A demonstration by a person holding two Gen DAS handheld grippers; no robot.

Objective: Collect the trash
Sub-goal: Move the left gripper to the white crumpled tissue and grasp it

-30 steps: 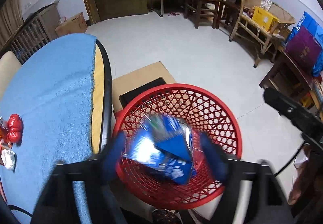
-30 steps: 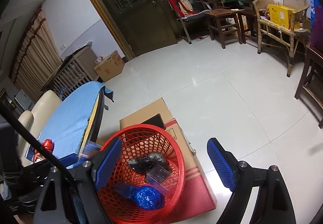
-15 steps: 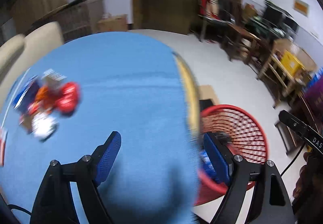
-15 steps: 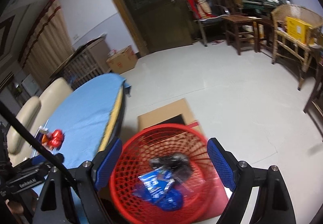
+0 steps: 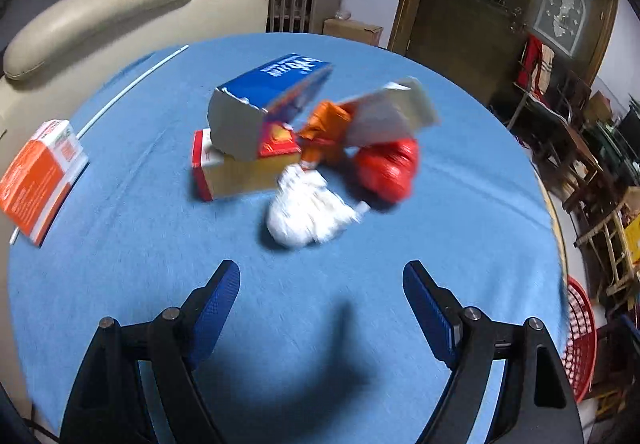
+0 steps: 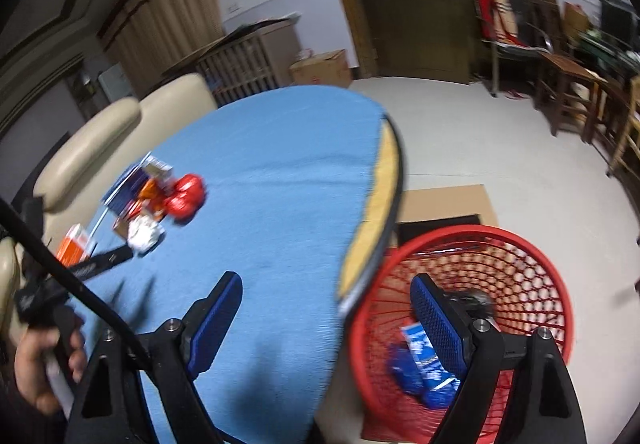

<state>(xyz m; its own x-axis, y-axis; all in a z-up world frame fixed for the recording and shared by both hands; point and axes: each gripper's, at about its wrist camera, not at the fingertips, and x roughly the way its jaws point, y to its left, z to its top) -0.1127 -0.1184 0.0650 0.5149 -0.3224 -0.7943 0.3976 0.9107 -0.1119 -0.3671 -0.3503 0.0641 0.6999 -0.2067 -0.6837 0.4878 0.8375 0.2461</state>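
Observation:
A pile of trash lies on the blue round table [image 5: 160,284]: a white crumpled bag [image 5: 306,210], a red crumpled bag [image 5: 386,168], an orange wrapper [image 5: 324,132], a blue torn carton [image 5: 264,104] on a yellow and red box [image 5: 244,172]. My left gripper [image 5: 322,304] is open and empty, just short of the white bag. The red mesh basket [image 6: 532,264] stands on the floor beside the table and holds a blue wrapper [image 6: 424,360]. My right gripper [image 6: 326,318] is open and empty, over the table's edge and the basket rim.
An orange and white box [image 5: 38,176] and a white straw [image 5: 128,92] lie at the table's left. Beige chairs [image 5: 100,16] stand behind the table. A flat cardboard box [image 6: 444,200] lies on the floor by the basket. Wooden furniture [image 6: 576,84] lines the far right.
My left gripper let the blue wrapper fall into the basket, then swung left over the table to the trash pile. My right gripper turned left toward the table.

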